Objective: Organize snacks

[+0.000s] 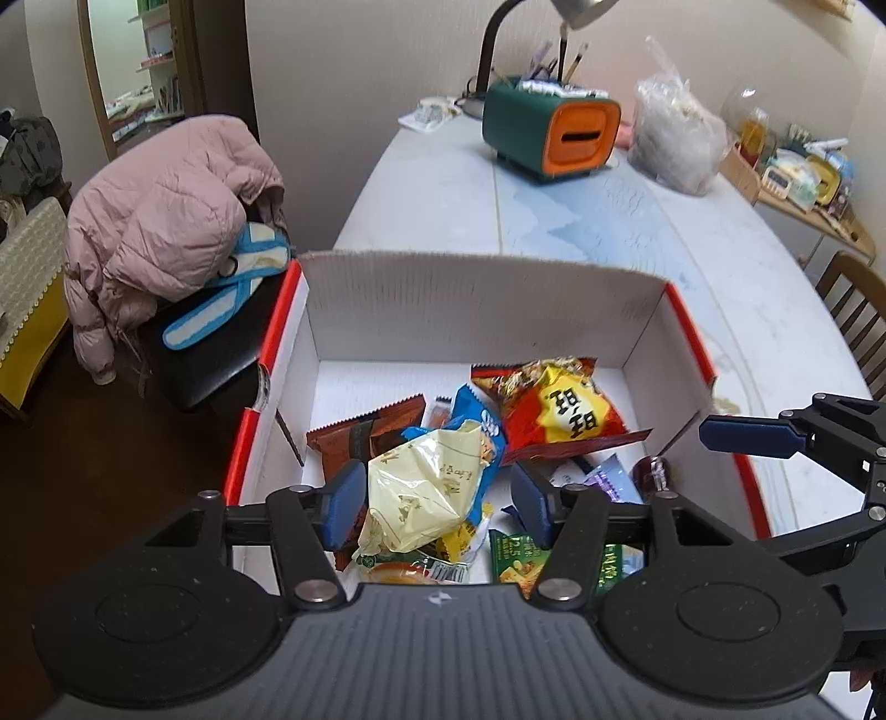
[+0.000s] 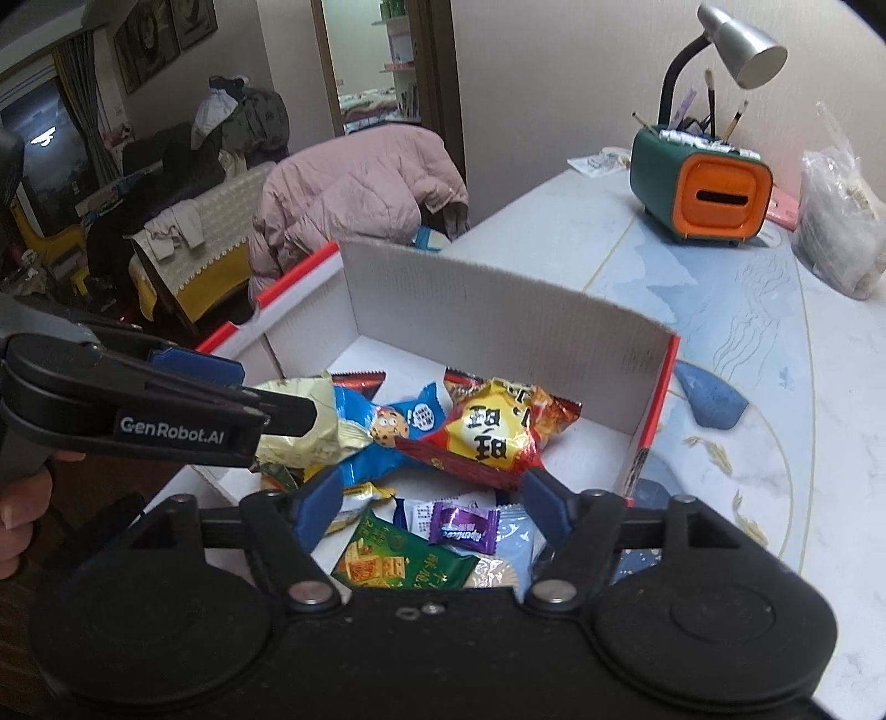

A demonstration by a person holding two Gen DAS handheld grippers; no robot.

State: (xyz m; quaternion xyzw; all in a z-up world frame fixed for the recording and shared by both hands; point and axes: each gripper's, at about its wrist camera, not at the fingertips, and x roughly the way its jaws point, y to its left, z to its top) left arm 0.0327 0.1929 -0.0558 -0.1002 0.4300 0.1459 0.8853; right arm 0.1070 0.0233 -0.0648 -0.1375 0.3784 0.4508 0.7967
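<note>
A white cardboard box with red rims (image 1: 476,299) (image 2: 498,310) stands on the table and holds several snack packs. My left gripper (image 1: 437,498) is open over the box, its blue pads either side of a pale yellow packet (image 1: 421,487) that lies on the pile; this packet also shows in the right wrist view (image 2: 302,423). A red-and-yellow chip bag (image 1: 565,410) (image 2: 493,426) and a blue cookie pack (image 2: 387,426) lie behind it. My right gripper (image 2: 432,498) is open above a purple candy (image 2: 464,529) and a green cracker pack (image 2: 398,565), holding nothing.
A green-and-orange desk organiser (image 1: 548,130) (image 2: 700,183), a lamp (image 2: 736,39) and a clear plastic bag (image 1: 673,138) stand at the table's far end. A chair with a pink jacket (image 1: 166,221) stands left of the box. A wooden chair (image 1: 853,310) is at the right.
</note>
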